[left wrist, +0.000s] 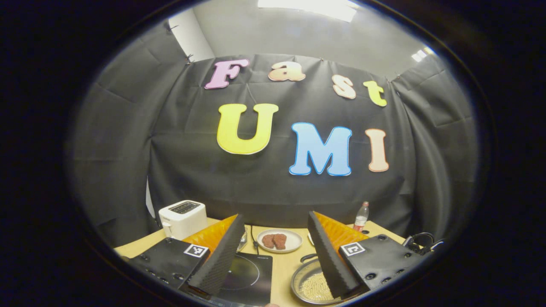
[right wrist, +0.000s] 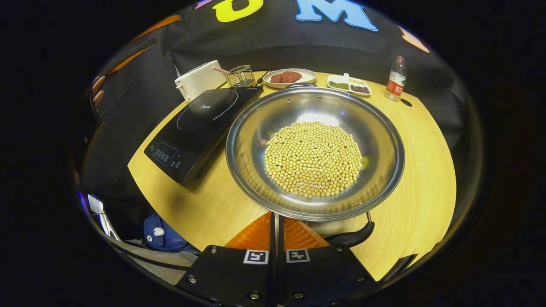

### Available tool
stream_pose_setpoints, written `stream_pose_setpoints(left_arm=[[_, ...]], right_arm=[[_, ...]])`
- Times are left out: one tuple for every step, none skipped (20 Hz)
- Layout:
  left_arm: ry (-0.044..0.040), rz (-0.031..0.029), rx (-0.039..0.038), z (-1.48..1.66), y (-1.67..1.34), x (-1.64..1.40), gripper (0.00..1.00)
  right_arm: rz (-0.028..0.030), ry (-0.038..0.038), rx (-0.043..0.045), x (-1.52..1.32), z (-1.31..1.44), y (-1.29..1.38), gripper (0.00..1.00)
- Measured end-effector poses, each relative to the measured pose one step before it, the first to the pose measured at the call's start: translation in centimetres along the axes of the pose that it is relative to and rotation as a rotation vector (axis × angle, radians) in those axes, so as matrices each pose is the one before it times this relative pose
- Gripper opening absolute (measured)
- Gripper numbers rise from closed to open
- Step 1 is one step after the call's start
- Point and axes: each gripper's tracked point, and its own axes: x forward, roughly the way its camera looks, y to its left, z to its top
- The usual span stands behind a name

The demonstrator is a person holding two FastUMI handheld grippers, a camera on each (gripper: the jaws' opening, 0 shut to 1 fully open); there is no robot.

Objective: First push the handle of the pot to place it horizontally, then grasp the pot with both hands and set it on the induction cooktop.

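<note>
Pot (right wrist: 315, 153) handle (right wrist: 350, 238) seemingly lies crosswise (beside closed right tongs (right wrist: 277, 224)).

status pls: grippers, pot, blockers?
Left gripper open, raised. Right gripper shut at near handle. Pot of beans on table beside cooktop. Nothing between them.

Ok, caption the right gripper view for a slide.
Shut hand-held gripper at the near rim of the soybean-filled pot, beside the induction cooktop.

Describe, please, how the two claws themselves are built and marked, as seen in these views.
The left claw has black screwed body plates, square black-and-white marker tags and wedge-shaped fingers with ribbed faces. The right claw shows the same black plates, screws and paired tags.
</note>
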Motion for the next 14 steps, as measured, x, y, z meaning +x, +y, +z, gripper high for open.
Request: stream_pose_setpoints(left_arm=[[-0.00170, 0.01429, -0.00287, 0.037, -0.295, -0.254, 0.99], [-0.00048, 0.00990, -0.00598, 0.210, -0.346, -0.123, 0.95], [0.00195, 0.00737, -0.00099, -0.103, -0.475, -0.128, 0.99], [0.00343, 0.00903, 0.00748, 0.024, -0.394, -0.088, 0.99], [0.00002, 0.00832, 0.00873, -0.043, -0.251, -0.130, 0.97], [-0.00413, 0.00613, 0.00608, 0.228, -0.289, -0.236, 0.99], [-0.00543, 0.00536, 0.00403, 0.247, -0.340, -0.128, 0.99], [-0.00331, 0.00525, 0.00301, 0.097, -0.301, -0.201, 0.97], [0.00000, 0.00505, 0.00080, -0.006, -0.155, -0.129, 0.99], [0.00056, 0.00352, -0.00229, -0.041, -0.224, -0.047, 0.99], [0.00154, 0.00272, -0.00203, 0.028, -0.219, -0.082, 0.99], [0.00323, 0.00319, 0.00059, -0.155, -0.109, -0.159, 0.99], [0.00023, 0.00146, 0.00214, 0.018, -0.113, -0.067, 0.99], [-0.00177, 0.00255, 0.00368, 0.050, -0.107, -0.107, 0.99]], right_arm=[[0.00769, 0.00489, -0.00991, -0.172, -0.142, -0.438, 0.01], [0.00614, 0.00443, -0.00754, -0.152, -0.121, -0.512, 0.01], [0.00235, 0.00235, -0.00469, -0.102, -0.046, -0.535, 0.01], [0.00073, 0.00142, -0.00238, -0.097, -0.076, -0.530, 0.01], [0.00109, 0.00229, -0.00233, -0.122, -0.031, -0.477, 0.01], [-0.00018, 0.00359, -0.00257, -0.162, -0.176, -0.584, 0.01], [-0.00182, 0.00455, -0.00319, -0.088, -0.086, -0.570, 0.01], [-0.00458, 0.00499, -0.00490, -0.072, -0.175, -0.545, 0.01], [-0.00628, 0.00379, -0.00593, -0.147, -0.091, -0.583, 0.01], [-0.00660, 0.00409, -0.00633, 0.016, -0.092, -0.518, 0.01], [-0.00738, 0.00415, -0.00494, -0.071, 0.004, -0.535, 0.01], [-0.00837, 0.00289, -0.00419, 0.035, -0.075, -0.514, 0.01], [-0.00804, 0.00419, -0.00434, -0.029, -0.006, -0.563, 0.01], [-0.00975, 0.00411, -0.00557, -0.084, -0.154, -0.476, 0.01]])
